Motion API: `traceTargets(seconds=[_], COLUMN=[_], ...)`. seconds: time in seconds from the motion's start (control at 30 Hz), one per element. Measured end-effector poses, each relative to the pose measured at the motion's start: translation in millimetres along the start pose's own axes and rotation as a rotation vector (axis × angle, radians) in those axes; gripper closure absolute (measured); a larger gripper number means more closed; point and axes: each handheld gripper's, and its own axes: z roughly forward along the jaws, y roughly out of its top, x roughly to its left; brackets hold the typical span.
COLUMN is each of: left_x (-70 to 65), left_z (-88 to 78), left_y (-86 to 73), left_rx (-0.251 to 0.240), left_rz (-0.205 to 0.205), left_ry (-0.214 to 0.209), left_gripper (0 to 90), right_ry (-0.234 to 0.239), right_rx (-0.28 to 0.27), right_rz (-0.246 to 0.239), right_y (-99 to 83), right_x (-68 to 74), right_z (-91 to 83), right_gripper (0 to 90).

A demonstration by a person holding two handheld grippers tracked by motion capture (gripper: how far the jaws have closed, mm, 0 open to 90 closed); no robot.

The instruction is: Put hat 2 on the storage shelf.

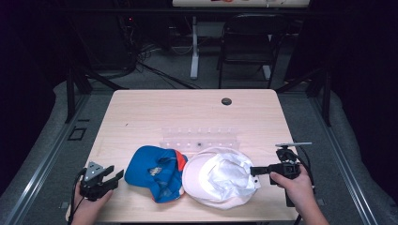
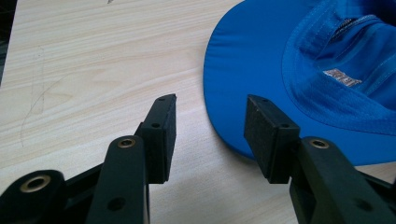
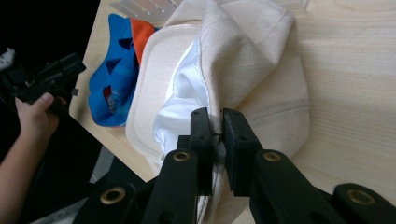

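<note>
A cream hat (image 1: 217,178) with a white lining lies upside down near the table's front edge. My right gripper (image 1: 256,171) is shut on its right rim; in the right gripper view the pads pinch the folded cream fabric (image 3: 219,126) of the hat (image 3: 261,70). A blue cap (image 1: 155,171) with an orange patch lies upside down to the left, touching the hat. My left gripper (image 1: 115,177) stands open just left of the cap. In the left gripper view its jaws (image 2: 210,133) are apart over bare wood, the blue brim (image 2: 252,79) beside the right pad.
A clear plastic rack (image 1: 199,138) lies flat behind the two hats. The wooden table (image 1: 155,112) has a round cable hole (image 1: 226,101) at the back. A black chair (image 1: 248,42) and a table leg stand on the floor beyond.
</note>
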Motion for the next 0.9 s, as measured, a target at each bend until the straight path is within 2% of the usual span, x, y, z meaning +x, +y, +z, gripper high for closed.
traceTargets(seconds=[0.03, 0.2, 0.23, 0.37, 0.43, 0.53, 0.6, 0.63, 0.67, 0.7, 0.73, 0.77, 0.8, 0.83, 0.87, 0.9], left_x=[0.4, 3.2, 5.3, 5.5, 3.9, 3.0, 3.7, 3.9, 3.9, 5.0, 5.0, 5.3, 5.3, 5.1, 5.1, 4.4], left_z=[0.0, -0.4, -2.6, -5.4, -6.5, -8.0, -10.1, -9.0, -9.0, -8.4, -8.4, -7.9, -7.9, -7.9, -7.9, -7.7], left_y=[-0.4, -2.8, -2.6, -1.6, -2.2, -2.8, -2.9, -3.6, -3.6, -4.0, -4.0, -4.0, -4.0, -3.9, -3.9, -3.9], left_rx=[-0.001, 0.001, 0.009, -0.025, -0.019, -0.019, -0.013, -0.025, -0.025, -0.018, -0.018, -0.020, -0.020, -0.020, -0.020, -0.019], left_rz=[-0.002, -0.012, -0.021, -0.030, -0.023, -0.021, -0.026, -0.030, -0.030, -0.033, -0.033, -0.035, -0.035, -0.033, -0.033, -0.033], left_ry=[-0.003, -0.001, 0.002, 0.011, 0.012, 0.011, 0.010, 0.013, 0.013, 0.010, 0.010, 0.010, 0.010, 0.009, 0.009, 0.005], left_gripper=[54.3, 54.3, 54.3, 54.2, 54.2, 54.1, 54.1, 54.1, 54.1, 54.1, 54.1, 54.1, 54.0, 54.0, 54.0, 54.0], right_ry=[0.001, 0.026, 0.029, 0.053, 0.075, 0.091, 0.148, 0.169, 0.169, 0.219, 0.219, 0.270, 0.270, 0.313, 0.313, 0.360], right_rx=[-0.008, 0.018, 0.033, 0.059, 0.067, 0.073, 0.070, 0.068, 0.068, 0.072, 0.072, 0.064, 0.064, 0.047, 0.047, 0.035], right_rz=[0.028, 0.070, 0.103, 0.128, 0.160, 0.178, 0.221, 0.239, 0.239, 0.262, 0.262, 0.282, 0.282, 0.303, 0.303, 0.308], right_y=[0.9, 6.1, 9.0, 15.8, 18.5, 20.3, 21.7, 22.0, 22.0, 22.6, 22.6, 23.2, 23.2, 23.9, 23.9, 24.7], right_x=[1.4, 5.8, 9.6, 16.5, 20.1, 22.1, 24.0, 24.5, 24.5, 24.4, 24.4, 24.5, 24.5, 25.4, 25.4, 25.0], right_z=[-0.1, -3.7, -5.5, -7.8, -9.0, -9.4, -8.8, -8.4, -8.4, -8.1, -8.1, -7.8, -7.8, -7.9, -7.9, -8.5], right_gripper=[83.5, 83.5, 83.5, 83.6, 83.6, 83.5, 83.6, 83.6, 83.6, 83.6, 83.6, 83.6, 83.6, 83.6, 83.6, 83.6])
